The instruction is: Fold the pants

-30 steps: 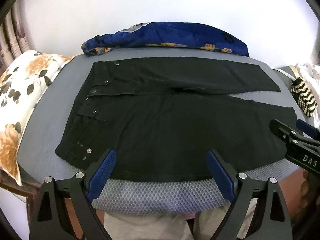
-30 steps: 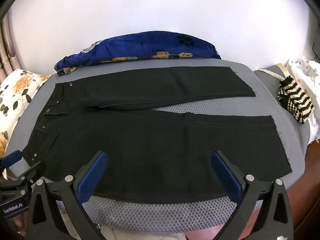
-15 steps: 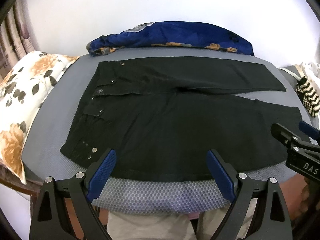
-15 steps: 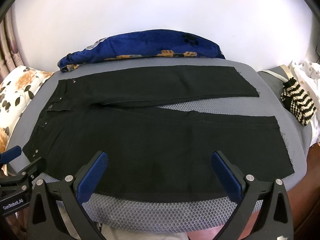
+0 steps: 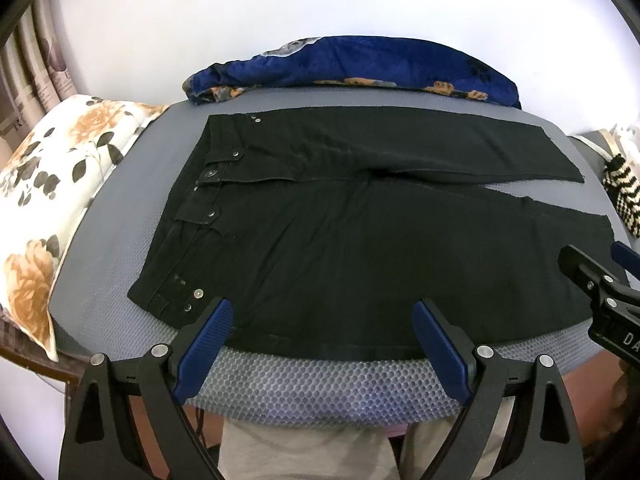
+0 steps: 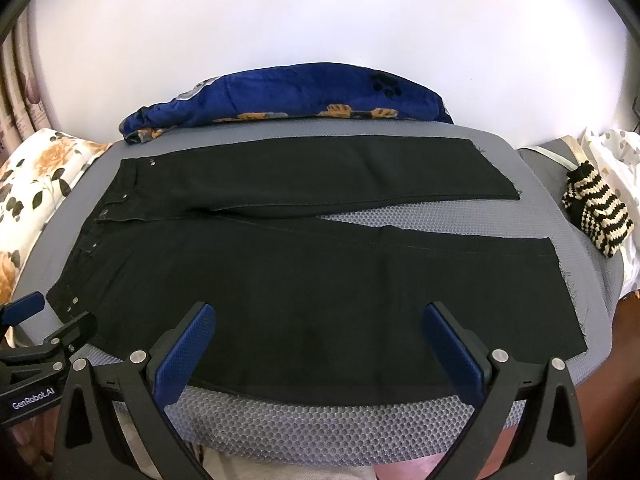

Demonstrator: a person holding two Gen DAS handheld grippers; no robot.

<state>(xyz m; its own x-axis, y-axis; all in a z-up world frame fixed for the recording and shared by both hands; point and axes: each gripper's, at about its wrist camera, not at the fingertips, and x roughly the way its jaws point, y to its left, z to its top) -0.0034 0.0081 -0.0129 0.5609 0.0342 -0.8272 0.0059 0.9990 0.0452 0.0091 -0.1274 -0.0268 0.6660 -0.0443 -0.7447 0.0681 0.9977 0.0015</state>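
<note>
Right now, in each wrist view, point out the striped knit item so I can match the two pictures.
Left wrist view: the striped knit item sits at the far right edge, beyond the pants' leg ends.
Right wrist view: the same item lies right of centre, near the upper leg's hem.
Shared landmark: the blue floral blanket behind the pants.

The black pants (image 5: 360,240) lie flat and unfolded on the grey mesh-covered desk (image 5: 320,384), front side up, waistband to the left and the frayed hems to the right. Silver rivets and a dark button dot the waistband. The two legs spread apart toward the hems, the near leg reaching close to the desk's front edge.
</note>
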